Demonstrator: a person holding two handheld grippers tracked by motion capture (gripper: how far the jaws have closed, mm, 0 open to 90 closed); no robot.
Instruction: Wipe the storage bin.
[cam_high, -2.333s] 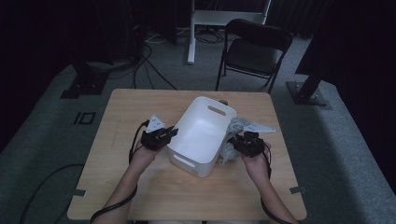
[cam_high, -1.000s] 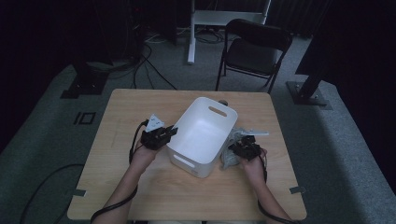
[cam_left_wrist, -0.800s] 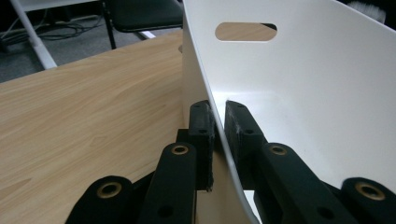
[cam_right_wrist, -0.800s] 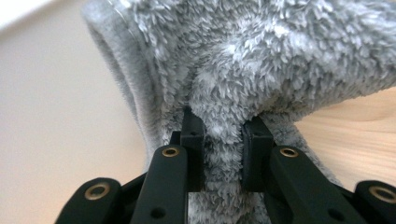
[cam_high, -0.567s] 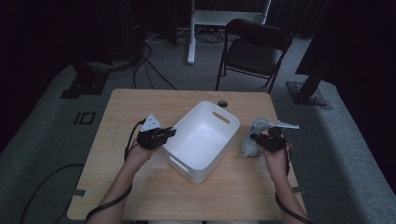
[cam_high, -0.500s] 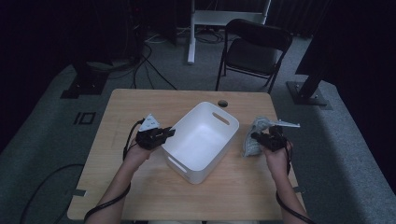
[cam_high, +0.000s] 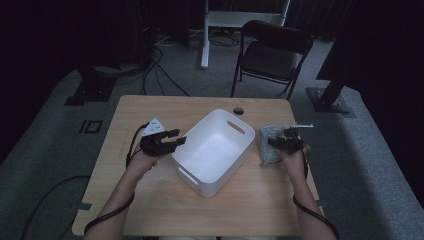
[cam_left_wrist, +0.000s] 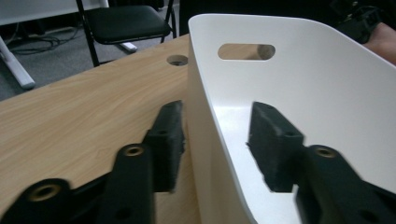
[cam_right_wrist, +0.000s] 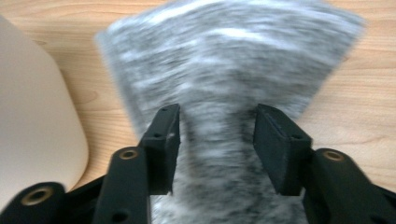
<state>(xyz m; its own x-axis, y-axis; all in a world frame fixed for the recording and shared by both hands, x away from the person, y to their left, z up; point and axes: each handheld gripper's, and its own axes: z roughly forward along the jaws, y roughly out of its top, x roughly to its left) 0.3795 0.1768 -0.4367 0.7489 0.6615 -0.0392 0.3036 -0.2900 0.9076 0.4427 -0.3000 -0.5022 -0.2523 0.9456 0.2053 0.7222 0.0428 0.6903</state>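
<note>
Bin (cam_high: 212, 150) mid-table; your left gripper (cam_left_wrist: 217, 140) straddles its near wall, jaws apart, to steady it. Grey cloth (cam_right_wrist: 224, 70) lies beside it, right gripper (cam_right_wrist: 217, 144) spread above, unclenched.

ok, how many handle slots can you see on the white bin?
2. One slot in the white bin's far end wall, nearest the chair; one slot in the near end wall, facing the person.
</note>
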